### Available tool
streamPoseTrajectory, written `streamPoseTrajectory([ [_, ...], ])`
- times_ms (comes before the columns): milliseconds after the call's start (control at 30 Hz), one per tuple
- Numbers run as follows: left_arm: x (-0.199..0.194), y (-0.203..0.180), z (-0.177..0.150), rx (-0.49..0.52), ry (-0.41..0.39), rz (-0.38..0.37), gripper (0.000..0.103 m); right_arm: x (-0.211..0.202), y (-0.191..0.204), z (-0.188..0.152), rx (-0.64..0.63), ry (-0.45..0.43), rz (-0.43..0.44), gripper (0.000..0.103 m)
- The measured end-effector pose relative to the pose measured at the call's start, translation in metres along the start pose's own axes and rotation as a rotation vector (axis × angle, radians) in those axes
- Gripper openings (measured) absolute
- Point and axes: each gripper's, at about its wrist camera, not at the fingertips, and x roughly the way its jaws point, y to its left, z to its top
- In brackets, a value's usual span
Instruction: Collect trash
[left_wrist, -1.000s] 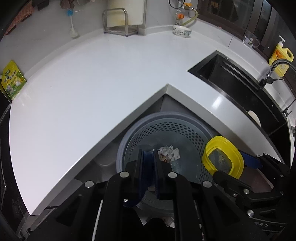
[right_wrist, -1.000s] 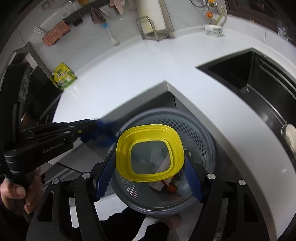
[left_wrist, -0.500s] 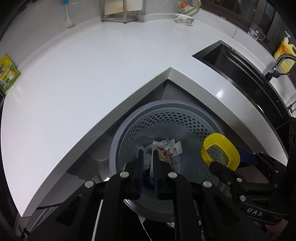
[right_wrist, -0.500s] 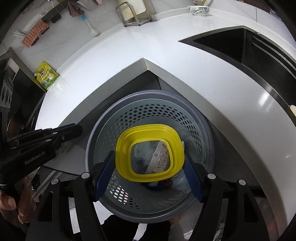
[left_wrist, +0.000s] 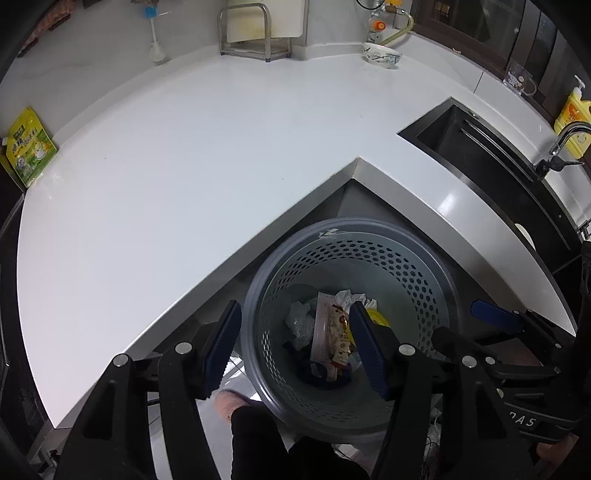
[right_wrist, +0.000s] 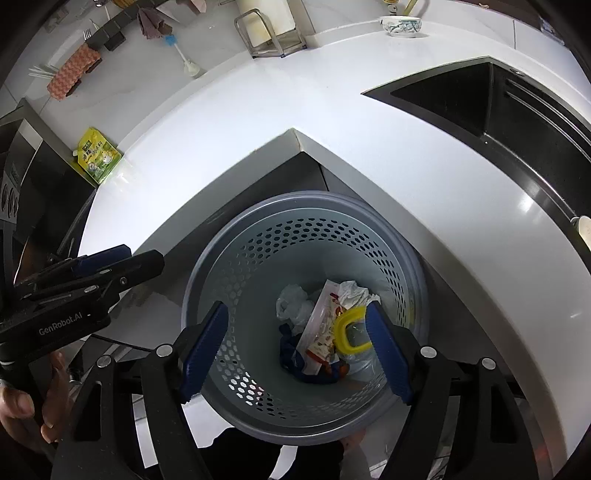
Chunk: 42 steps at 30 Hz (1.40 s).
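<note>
A grey perforated bin (left_wrist: 332, 226) (right_wrist: 306, 197) stands on the floor under the counter's inner corner. Inside lie a snack wrapper (left_wrist: 332, 332) (right_wrist: 321, 325), crumpled white paper (left_wrist: 351, 296), a clear plastic bag (right_wrist: 291, 301), a dark blue item (right_wrist: 291, 356) and a yellow lid (right_wrist: 349, 332). My left gripper (left_wrist: 295, 347) (right_wrist: 136, 260) hovers over the bin's near left side. Its jaws are opening and nothing is between them. My right gripper (right_wrist: 295, 350) (left_wrist: 476, 328) hangs above the bin, its jaws opening wide and empty.
A white L-shaped counter (left_wrist: 184, 184) wraps around the bin. A black sink (left_wrist: 480, 155) with a faucet (left_wrist: 565, 140) is at the right. A green pouch (left_wrist: 27, 147), a rack (left_wrist: 258, 33), a bowl (left_wrist: 382, 55) and a yellow bottle (left_wrist: 574, 114) stand along the counter's far edge.
The right gripper has let go of the yellow lid, which now lies in the bin. The left gripper has gone from shut to open, and the dark blue item it held has dropped in.
</note>
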Motion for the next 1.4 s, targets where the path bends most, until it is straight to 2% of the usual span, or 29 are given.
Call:
streamPoseTrajectory([
  [500, -0.032, 0.005, 0.006, -0.018, -0.054, 0.029, 0.073, -0.026, 0.013, -0.002, -0.008, -0.013, -0.025, 0.073],
  [633, -0.038, 0.005, 0.007, -0.024, -0.066, 0.038, 0.084, -0.032, 0.016, -0.002, -0.018, -0.015, -0.027, 0.073],
  [867, -0.047, 0.007, 0.007, -0.034, -0.081, 0.05, 0.093, -0.038, 0.019, -0.003, -0.025, -0.022, -0.035, 0.073],
  [1400, -0.053, 0.011, 0.007, -0.053, -0.07, 0.094, 0.097, -0.044, 0.021, -0.001, -0.032, -0.021, -0.04, 0.073],
])
